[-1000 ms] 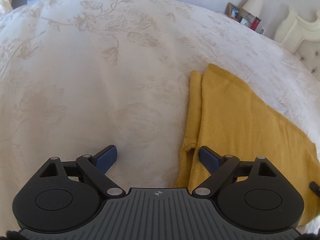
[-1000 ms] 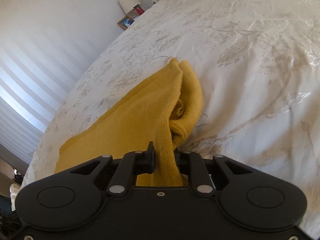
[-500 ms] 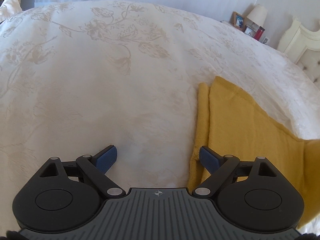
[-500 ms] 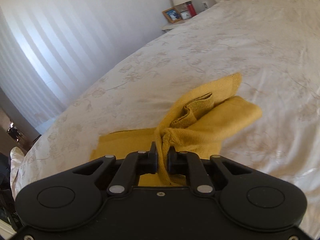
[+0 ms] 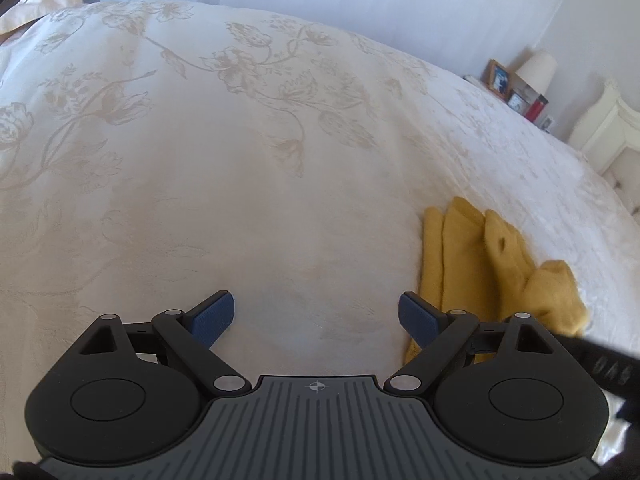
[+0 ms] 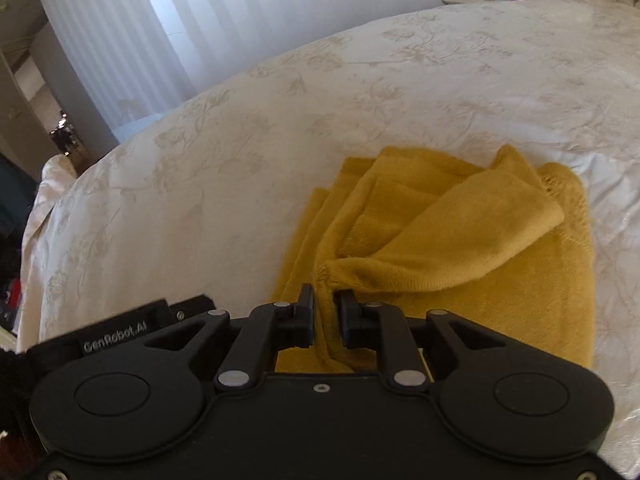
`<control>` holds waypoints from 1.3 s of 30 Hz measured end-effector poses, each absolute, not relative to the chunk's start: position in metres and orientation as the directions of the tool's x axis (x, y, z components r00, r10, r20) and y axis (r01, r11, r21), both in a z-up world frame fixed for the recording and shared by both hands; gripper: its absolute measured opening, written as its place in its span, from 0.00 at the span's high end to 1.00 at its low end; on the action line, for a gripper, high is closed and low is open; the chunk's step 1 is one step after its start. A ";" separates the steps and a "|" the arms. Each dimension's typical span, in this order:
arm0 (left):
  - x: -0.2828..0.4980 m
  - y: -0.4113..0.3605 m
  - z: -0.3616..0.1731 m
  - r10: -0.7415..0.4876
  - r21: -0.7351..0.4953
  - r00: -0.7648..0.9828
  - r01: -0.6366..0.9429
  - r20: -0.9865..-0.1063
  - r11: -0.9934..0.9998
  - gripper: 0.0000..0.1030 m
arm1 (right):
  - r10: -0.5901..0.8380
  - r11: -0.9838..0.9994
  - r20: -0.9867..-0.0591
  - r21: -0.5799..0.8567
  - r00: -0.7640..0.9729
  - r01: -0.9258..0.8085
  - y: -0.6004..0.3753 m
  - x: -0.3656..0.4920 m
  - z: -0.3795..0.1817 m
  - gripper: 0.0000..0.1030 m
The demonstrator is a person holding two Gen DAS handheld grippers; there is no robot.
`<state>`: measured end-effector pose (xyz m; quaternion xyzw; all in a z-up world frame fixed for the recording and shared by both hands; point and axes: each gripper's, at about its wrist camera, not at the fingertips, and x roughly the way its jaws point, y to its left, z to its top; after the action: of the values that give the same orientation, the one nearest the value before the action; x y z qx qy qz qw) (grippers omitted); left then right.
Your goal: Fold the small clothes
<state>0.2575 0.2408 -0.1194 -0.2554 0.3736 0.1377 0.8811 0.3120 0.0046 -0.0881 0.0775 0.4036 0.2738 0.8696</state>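
A fold is being made. One end of the yellow cloth (image 6: 460,248) is pinched between the jaws of the right gripper (image 6: 326,314) and is held up over the rest of the cloth, which lies flat on the white bed cover (image 6: 240,152). The jaws have just been opened a little, but the cloth is still caught between them.

The left gripper (image 5: 316,316) is held wide open with nothing in it. Only bed cover is seen between its blue pads (image 5: 212,316). The cloth (image 5: 480,264) lies just beside its right finger, a bit further off to the right.

Next, the lifted end probably needs to be laid down so the edges match. Then it can be let go. The bumps may need to be smoothed flat.
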 end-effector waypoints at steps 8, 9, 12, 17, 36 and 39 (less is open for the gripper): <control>0.257 0.242 -0.120 0.012 -0.386 0.704 -0.404 -0.710 0.829 0.13 | 0.676 0.737 -0.494 0.435 0.547 -0.517 -0.042 0.273 -0.076 0.53; 0.257 0.240 -0.120 0.003 -0.390 0.709 -0.391 -0.705 0.834 0.13 | 0.667 0.745 -0.480 0.442 0.570 -0.500 -0.053 0.271 -0.076 0.53; 0.258 0.228 -0.114 -0.009 -0.370 0.725 -0.342 -0.689 0.864 0.13 | 0.611 0.786 -0.457 0.448 0.646 -0.426 -0.084 0.268 -0.077 0.53; 0.258 0.191 -0.103 -0.077 -0.295 0.751 -0.160 -0.655 0.942 0.13 | 0.535 0.831 -0.451 0.434 0.715 -0.349 -0.122 0.272 -0.090 0.53; 0.237 0.136 -0.111 -0.138 -0.177 0.679 0.013 -0.721 0.984 0.33 | 0.594 0.787 -0.360 0.446 0.719 -0.427 -0.155 0.247 -0.112 0.52; 0.240 0.136 -0.117 -0.189 -0.238 0.643 0.011 -0.742 0.971 0.33 | 0.593 0.780 -0.345 0.471 0.728 -0.412 -0.162 0.249 -0.114 0.52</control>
<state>0.2403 0.1360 -0.1173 -0.1062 0.4187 -0.0554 0.9002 0.2487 -0.1615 -0.1136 0.1845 0.2453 0.2756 0.9110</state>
